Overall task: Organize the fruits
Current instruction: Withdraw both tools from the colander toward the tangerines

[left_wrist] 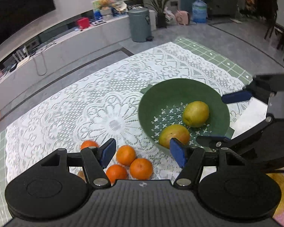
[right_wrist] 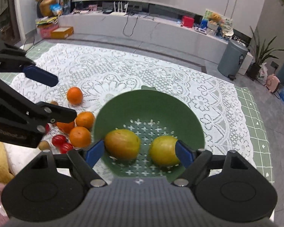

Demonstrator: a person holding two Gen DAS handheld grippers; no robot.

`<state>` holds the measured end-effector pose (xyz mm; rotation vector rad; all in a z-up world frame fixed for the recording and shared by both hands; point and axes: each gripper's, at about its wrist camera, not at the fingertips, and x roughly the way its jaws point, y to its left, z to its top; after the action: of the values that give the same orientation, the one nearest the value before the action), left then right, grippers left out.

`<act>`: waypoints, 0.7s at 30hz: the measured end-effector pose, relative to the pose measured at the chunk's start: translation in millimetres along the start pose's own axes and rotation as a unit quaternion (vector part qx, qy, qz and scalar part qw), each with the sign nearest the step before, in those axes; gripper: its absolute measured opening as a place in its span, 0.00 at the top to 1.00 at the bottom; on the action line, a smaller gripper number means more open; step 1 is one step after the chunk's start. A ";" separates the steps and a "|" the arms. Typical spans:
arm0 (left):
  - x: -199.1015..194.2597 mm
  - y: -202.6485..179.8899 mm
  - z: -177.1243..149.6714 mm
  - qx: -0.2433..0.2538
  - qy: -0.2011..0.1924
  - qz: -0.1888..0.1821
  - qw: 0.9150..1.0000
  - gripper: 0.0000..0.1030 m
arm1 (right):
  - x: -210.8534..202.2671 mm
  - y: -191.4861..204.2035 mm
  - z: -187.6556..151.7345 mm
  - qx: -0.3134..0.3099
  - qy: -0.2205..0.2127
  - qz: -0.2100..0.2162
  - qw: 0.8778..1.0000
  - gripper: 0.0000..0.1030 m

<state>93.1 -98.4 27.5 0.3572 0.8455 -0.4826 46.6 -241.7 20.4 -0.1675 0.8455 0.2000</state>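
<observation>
A green colander bowl point(left_wrist: 179, 92) point(right_wrist: 149, 104) stands on the lace tablecloth and holds two mangoes point(left_wrist: 196, 113) point(left_wrist: 173, 135) point(right_wrist: 122, 143) point(right_wrist: 162, 149). Several oranges point(left_wrist: 126, 154) point(right_wrist: 79, 136) lie on the cloth left of the bowl, one apart point(right_wrist: 74, 94). My left gripper point(left_wrist: 143, 154) is open and empty, hovering above the oranges. My right gripper point(right_wrist: 140, 152) is open and empty, hovering over the bowl's near side. The right gripper also shows in the left wrist view point(left_wrist: 223, 117), the left gripper in the right wrist view point(right_wrist: 62, 98).
Red cherry tomatoes point(right_wrist: 59, 140) and small brown fruits point(right_wrist: 43, 144) lie near the oranges. The lace cloth point(left_wrist: 104, 98) covers a green checked mat point(right_wrist: 255, 132). A grey bin point(left_wrist: 140, 24) and a low TV cabinet point(right_wrist: 142, 30) stand beyond the table.
</observation>
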 end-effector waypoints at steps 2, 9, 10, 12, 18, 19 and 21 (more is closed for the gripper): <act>-8.0 5.6 -7.5 -0.014 -0.004 0.005 1.000 0.26 | -1.5 7.6 -3.0 0.014 -0.006 -0.001 1.000 0.22; -30.1 32.5 -36.1 -0.080 -0.007 0.004 0.997 0.26 | -4.1 33.0 -12.4 0.063 -0.013 0.020 0.998 0.22; -33.3 36.9 -41.2 -0.090 -0.009 0.004 0.996 0.26 | -3.6 36.2 -13.3 0.068 -0.012 0.025 0.997 0.22; -38.6 43.7 -51.2 -0.102 -0.013 0.003 0.995 0.26 | -2.4 45.8 -15.2 0.075 -0.010 0.037 0.996 0.22; -49.5 63.9 -81.3 -0.148 -0.021 0.010 0.989 0.26 | 4.1 76.1 -21.1 0.058 -0.004 0.049 0.997 0.22; -50.1 67.2 -85.3 -0.156 -0.022 0.010 0.987 0.26 | 5.7 79.2 -22.4 0.057 -0.002 0.050 0.997 0.22; -52.0 72.9 -92.0 -0.171 -0.025 0.012 0.985 0.26 | 10.4 85.6 -24.4 0.056 0.003 0.055 0.997 0.22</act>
<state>45.6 20.5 19.5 0.0386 0.8567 -0.3147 15.0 -163.2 -9.1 -0.0163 0.8706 0.2543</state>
